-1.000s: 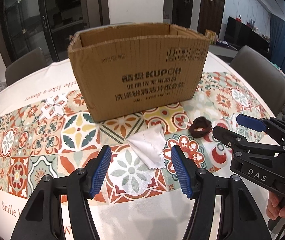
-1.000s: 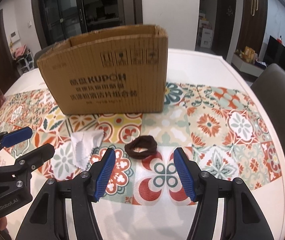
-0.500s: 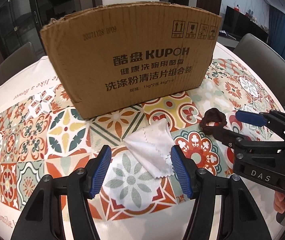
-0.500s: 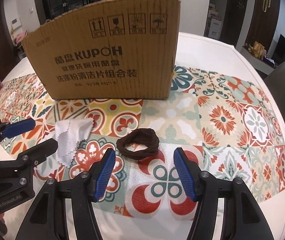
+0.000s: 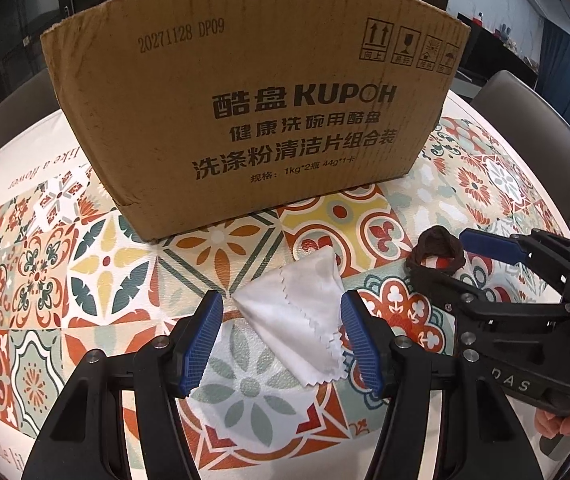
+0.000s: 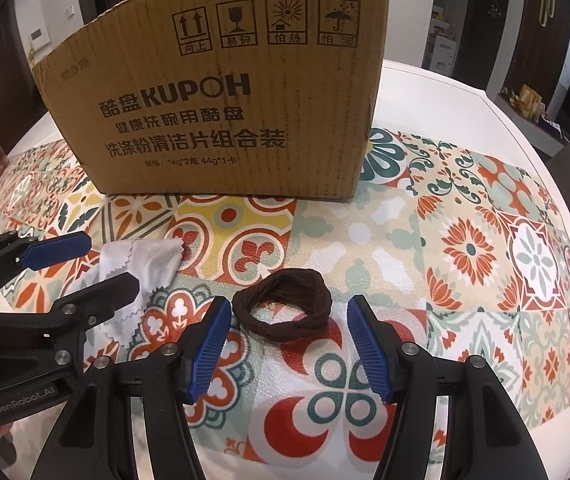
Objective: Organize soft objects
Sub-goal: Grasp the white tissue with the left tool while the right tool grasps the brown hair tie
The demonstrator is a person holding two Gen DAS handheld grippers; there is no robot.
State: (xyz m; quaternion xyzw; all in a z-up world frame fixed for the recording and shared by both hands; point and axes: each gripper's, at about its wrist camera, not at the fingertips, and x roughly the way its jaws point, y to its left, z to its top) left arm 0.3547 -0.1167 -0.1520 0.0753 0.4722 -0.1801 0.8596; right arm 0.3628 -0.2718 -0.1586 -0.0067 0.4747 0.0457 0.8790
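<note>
A white cloth with zigzag edges (image 5: pixel 301 320) lies flat on the patterned tablecloth, in front of the cardboard box (image 5: pixel 253 120). My left gripper (image 5: pixel 283 308) is open and low over it, one blue pad on each side, neither pressing. To its right lies a dark brown hair tie (image 6: pixel 281 304). My right gripper (image 6: pixel 288 312) is open with the ring lying between its tips, untouched. The right wrist view also shows the left gripper (image 6: pixel 97 268) over the cloth (image 6: pixel 153 264). From the left wrist view, the right gripper (image 5: pixel 457 264) partly hides the hair tie (image 5: pixel 437 240).
The tall open-topped cardboard box (image 6: pixel 221 112) stands just behind both items; its inside is hidden. The round table's white rim (image 6: pixel 565 208) curves at the right. Grey chairs (image 5: pixel 525 120) stand beyond the table. A person's fingers (image 5: pixel 565 424) hold the right gripper's handle.
Both grippers have come down and forward toward the table. The cloth and the hair tie now sit between their fingertips, and the box looms larger. Jaw widths look unchanged.
</note>
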